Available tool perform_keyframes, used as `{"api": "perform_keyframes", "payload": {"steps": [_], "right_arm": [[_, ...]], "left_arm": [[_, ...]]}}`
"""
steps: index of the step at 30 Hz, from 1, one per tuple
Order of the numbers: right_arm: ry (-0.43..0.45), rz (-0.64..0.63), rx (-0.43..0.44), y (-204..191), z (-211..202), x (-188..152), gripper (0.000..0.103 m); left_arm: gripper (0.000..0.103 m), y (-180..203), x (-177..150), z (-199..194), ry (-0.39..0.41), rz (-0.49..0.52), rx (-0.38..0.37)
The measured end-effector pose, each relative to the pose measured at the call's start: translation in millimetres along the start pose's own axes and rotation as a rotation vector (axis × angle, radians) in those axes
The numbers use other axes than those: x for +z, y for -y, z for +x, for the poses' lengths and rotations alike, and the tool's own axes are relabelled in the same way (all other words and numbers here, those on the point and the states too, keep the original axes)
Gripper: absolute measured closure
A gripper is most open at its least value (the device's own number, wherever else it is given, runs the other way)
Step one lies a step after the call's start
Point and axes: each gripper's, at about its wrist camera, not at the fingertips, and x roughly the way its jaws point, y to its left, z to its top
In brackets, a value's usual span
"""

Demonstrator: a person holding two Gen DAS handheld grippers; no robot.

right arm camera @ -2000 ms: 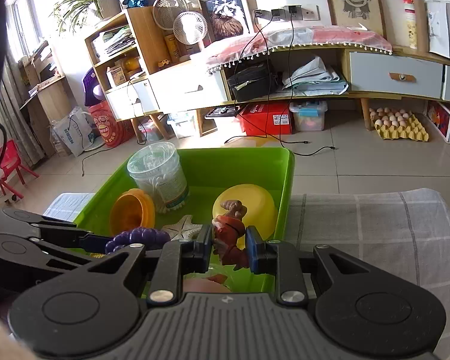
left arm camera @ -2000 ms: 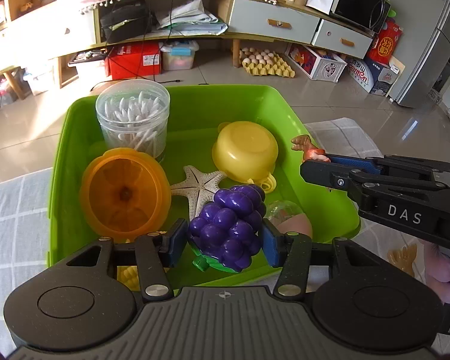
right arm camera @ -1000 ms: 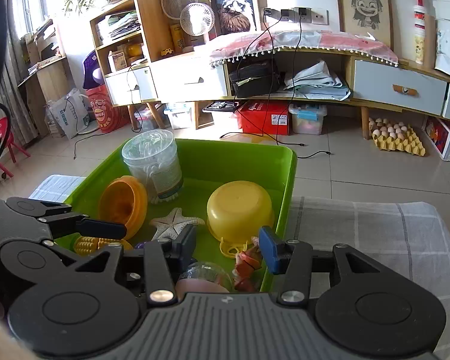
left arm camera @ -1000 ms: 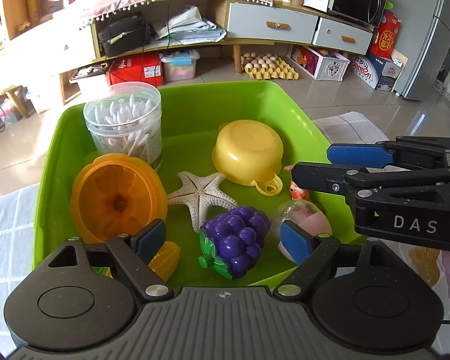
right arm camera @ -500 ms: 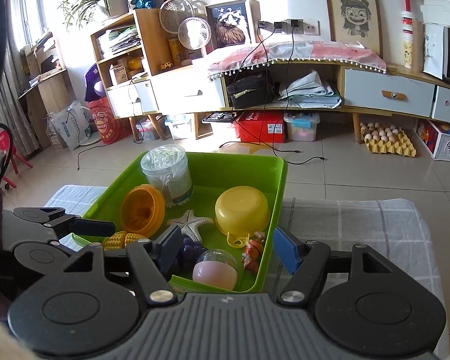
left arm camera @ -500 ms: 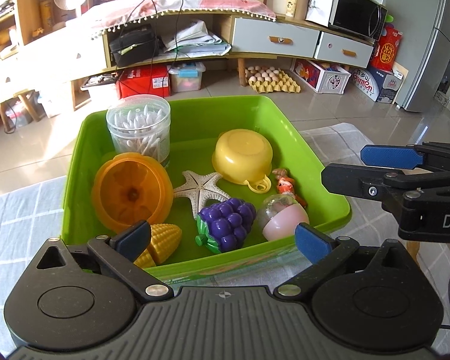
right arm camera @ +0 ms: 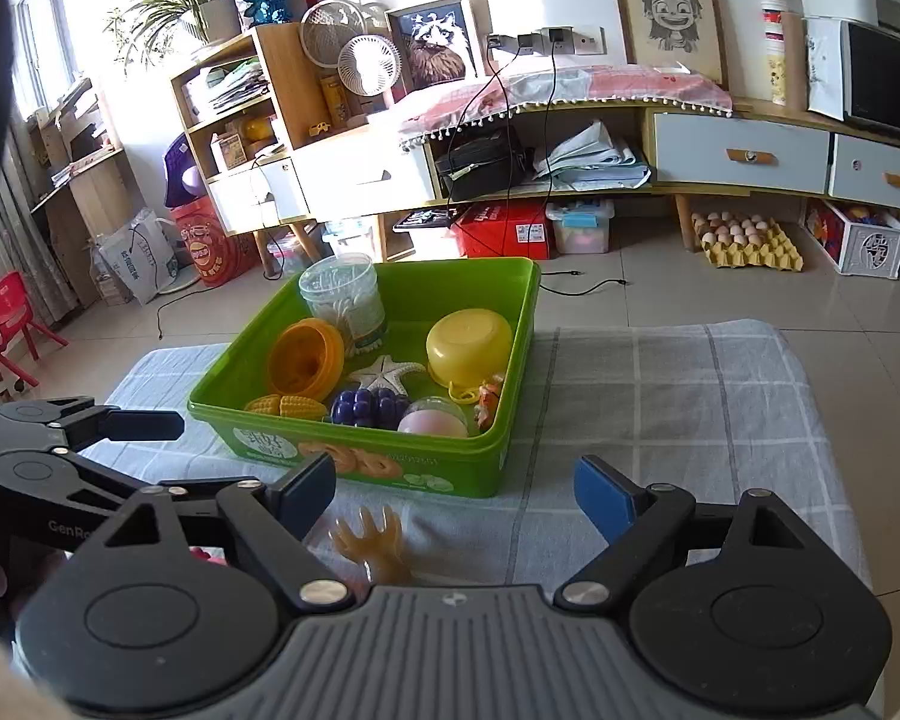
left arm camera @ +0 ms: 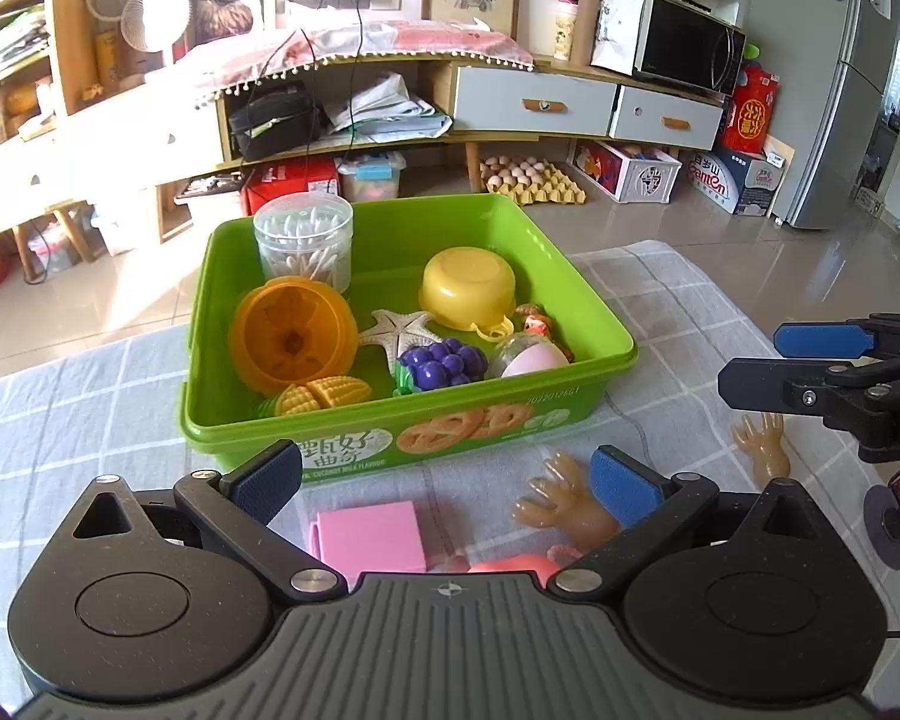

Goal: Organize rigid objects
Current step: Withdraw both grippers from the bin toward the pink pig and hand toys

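In the left wrist view the left gripper (left arm camera: 444,477) fills the lower part of the frame with its blue-padded fingers (left arm camera: 267,476) spread wide apart and clamped on nothing; between them, low in the frame, lie a pink block (left arm camera: 371,536) and a tan toy hand (left arm camera: 564,501) on the checked cloth (left arm camera: 78,420) that covers the worktop, the toy hand just beside the right-hand finger pad. A rounded pink thing (left arm camera: 513,566) shows at the gripper's body edge, too hidden to name. At the right edge of that frame the right gripper (left arm camera: 810,360) reaches in from the side, with a second tan toy hand (left arm camera: 761,443) lying on the cloth below it. In the right wrist view the right gripper (right arm camera: 456,489) has its fingers (right arm camera: 603,492) opening, with nothing pressed between them; a tan toy hand (right arm camera: 373,543) lies on the cloth below the left-hand finger. Beyond both grippers, in the middle of each frame, sits the green bin (left arm camera: 390,426) holding the sorted things: a clear tub of cotton swabs (left arm camera: 303,246) at the back left, an orange cup (left arm camera: 291,339) on its side, an upturned yellow bowl (left arm camera: 468,285), a white starfish (left arm camera: 403,330), purple toy grapes (left arm camera: 441,363), toy corn (left arm camera: 321,396) at the front left, a pink and clear capsule ball (left arm camera: 528,357) and a small orange figure (left arm camera: 537,324) near the right wall.
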Motion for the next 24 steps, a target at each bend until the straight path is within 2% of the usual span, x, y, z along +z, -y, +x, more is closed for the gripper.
{"api": "perform_keyframes", "payload": {"steps": [9,18,24], "right_arm": [[-0.052,0.006,-0.01,0.3,-8.7,-39.5,0.035],[-0.09,-0.061,-0.018,-0.5,-13.6,-76.0,0.032],[-0.117,-0.108,-0.044,1.0,-17.4,-97.1,0.031]], "left_arm": [[0.005,-4.6,-39.1,-23.8,0.036,-0.003,0.02],[0.005,-4.1,-70.0,-26.9,0.022,0.037,0.02],[0.005,-9.4,-93.5,-24.7,-0.015,0.011,0.001]]}}
